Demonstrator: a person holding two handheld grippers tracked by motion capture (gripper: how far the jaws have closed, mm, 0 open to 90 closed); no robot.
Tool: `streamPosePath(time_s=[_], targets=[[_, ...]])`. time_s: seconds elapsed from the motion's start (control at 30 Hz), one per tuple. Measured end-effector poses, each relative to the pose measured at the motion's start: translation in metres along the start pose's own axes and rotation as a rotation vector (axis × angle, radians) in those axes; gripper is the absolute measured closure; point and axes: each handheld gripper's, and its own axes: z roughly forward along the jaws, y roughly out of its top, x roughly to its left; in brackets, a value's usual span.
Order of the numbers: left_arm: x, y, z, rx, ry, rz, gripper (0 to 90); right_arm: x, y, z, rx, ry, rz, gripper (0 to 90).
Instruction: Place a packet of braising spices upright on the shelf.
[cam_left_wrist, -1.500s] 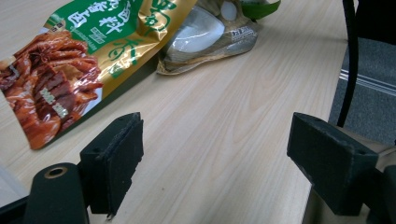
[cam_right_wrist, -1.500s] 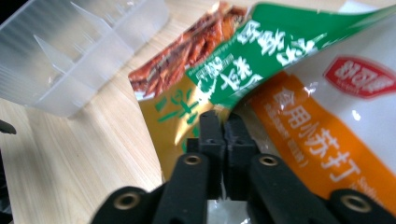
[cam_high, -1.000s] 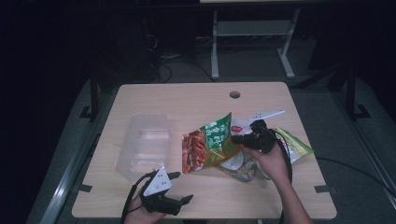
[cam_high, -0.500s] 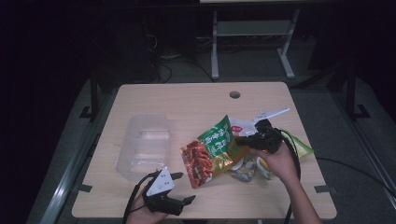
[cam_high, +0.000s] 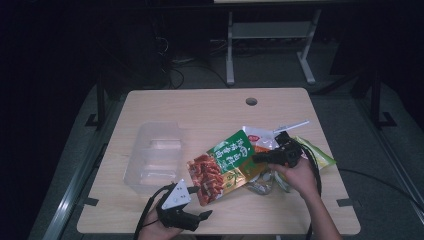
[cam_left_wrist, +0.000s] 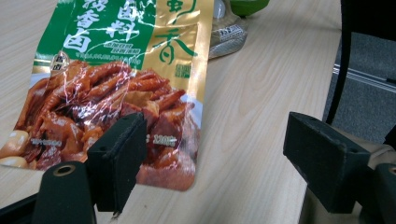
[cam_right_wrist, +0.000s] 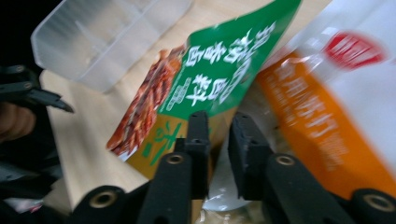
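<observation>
Evidently letting go: right gripper (cam_high: 261, 159), jaws just parting beside the green-and-gold snack pouch (cam_high: 225, 167), should withdraw toward three o'clock, while left gripper (cam_high: 196, 218) waits agape at six

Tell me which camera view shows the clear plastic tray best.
The high view: the clear plastic tray lies whole on the table, left of the green and gold snack packet, with both compartments visible. The right gripper view catches only its blurred upper part at the top left. The left gripper view looks at the packet instead.
</observation>
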Motion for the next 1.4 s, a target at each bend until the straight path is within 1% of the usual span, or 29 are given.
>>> streamPosePath(time_s=[0.07, 0.13, 0.17, 0.27, 0.3, 0.4, 0.43, 0.53, 0.57, 0.7, 0.73, 0.77, 0.8, 0.83, 0.87, 0.9, 0.93, 0.97, 1.0, 1.03, 1.07, 1.13, 1.27, 1.33, 1.37, 1.4], targets=[[0.000, 0.000, 0.000, 0.000, 0.000, 0.000, 21.2, 0.000, 0.000, 0.005, 0.014, 0.003, 0.007, 73.5], [0.000, 0.000, 0.000, 0.000, 0.002, 0.002, 21.2, 0.001, 0.001, 0.012, 0.027, 0.016, 0.010, 71.2], [0.000, 0.000, 0.000, -0.002, 0.002, 0.000, 21.2, 0.002, 0.001, 0.015, 0.034, 0.013, 0.014, 69.7], [0.000, 0.000, -0.001, 0.001, 0.003, 0.004, 21.2, 0.004, 0.002, 0.025, 0.057, 0.019, 0.018, 69.3], [0.000, 0.000, -0.001, 0.000, 0.003, 0.002, 21.2, 0.004, 0.001, 0.030, 0.073, 0.020, 0.026, 69.3], [0.000, 0.000, -0.002, -0.001, 0.004, 0.002, 21.2, 0.006, 0.001, 0.039, 0.097, 0.017, 0.026, 73.5], [0.000, 0.000, -0.002, 0.000, 0.005, 0.003, 21.2, 0.007, 0.000, 0.041, 0.094, 0.019, 0.017, 78.7], [0.001, 0.001, -0.003, -0.006, 0.005, -0.002, 21.2, 0.008, -0.001, 0.044, 0.095, 0.020, 0.003, 87.3], [0.001, 0.001, -0.003, -0.006, 0.006, -0.002, 21.2, 0.009, -0.002, 0.043, 0.095, 0.023, -0.012, 89.6], [0.002, 0.002, -0.002, -0.009, 0.004, -0.013, 21.2, 0.017, 0.000, 0.034, 0.082, 0.013, -0.066, 89.9], [0.003, 0.003, -0.003, -0.009, 0.001, -0.020, 21.2, 0.021, 0.002, 0.030, 0.078, 0.014, -0.075, 90.0], [0.005, 0.004, -0.003, -0.018, -0.008, -0.037, 21.2, 0.024, 0.004, 0.025, 0.076, 0.009, -0.094, 90.0], [0.006, 0.006, -0.004, -0.023, -0.013, -0.046, 21.2, 0.028, 0.006, 0.020, 0.075, 0.006, -0.113, 90.0], [0.006, 0.007, -0.004, -0.030, -0.010, -0.049, 21.2, 0.031, 0.009, 0.015, 0.068, 0.003, -0.130, 90.0], [0.007, 0.010, -0.006, -0.026, 0.000, -0.037, 21.4, 0.034, 0.012, 0.010, 0.062, 0.000, -0.149, 90.0], [0.007, 0.011, -0.006, -0.034, 0.001, -0.044, 21.5, 0.039, 0.015, 0.003, 0.054, 0.000, -0.171, 90.0], [0.008, 0.014, -0.007, -0.031, -0.002, -0.043, 21.6, 0.041, 0.017, -0.001, 0.052, -0.004, -0.185, 90.0], [0.009, 0.016, -0.007, -0.034, 0.003, -0.040, 21.8, 0.046, 0.020, -0.007, 0.048, -0.010, -0.213, 90.0], [0.009, 0.016, -0.007, -0.034, 0.003, -0.040, 22.1, 0.048, 0.021, -0.010, 0.048, -0.012, -0.229, 90.0], [0.012, 0.021, -0.006, -0.042, 0.013, -0.041, 22.2, 0.051, 0.024, -0.014, 0.048, -0.020, -0.258, 90.0], [0.014, 0.024, -0.005, -0.045, 0.012, -0.041, 22.2, 0.054, 0.026, -0.017, 0.051, -0.025, -0.280, 90.0], [0.017, 0.031, -0.004, -0.054, 0.023, -0.037, 22.3, 0.059, 0.030, -0.023, 0.053, -0.026, -0.323, 90.0], [0.025, 0.046, 0.000, -0.065, 0.037, -0.034, 22.3, 0.068, 0.038, -0.035, 0.061, -0.023, -0.388, 90.0], [0.027, 0.049, 0.002, -0.069, 0.039, -0.038, 22.6, 0.074, 0.042, -0.039, 0.068, -0.021, -0.423, 90.0], [0.032, 0.054, 0.006, -0.069, 0.039, -0.044, 25.0, 0.078, 0.044, -0.042, 0.075, -0.023, -0.439, 90.0], [0.033, 0.055, 0.008, -0.066, 0.043, -0.042, 25.8, 0.081, 0.046, -0.044, 0.081, -0.027, -0.461, 90.0]])
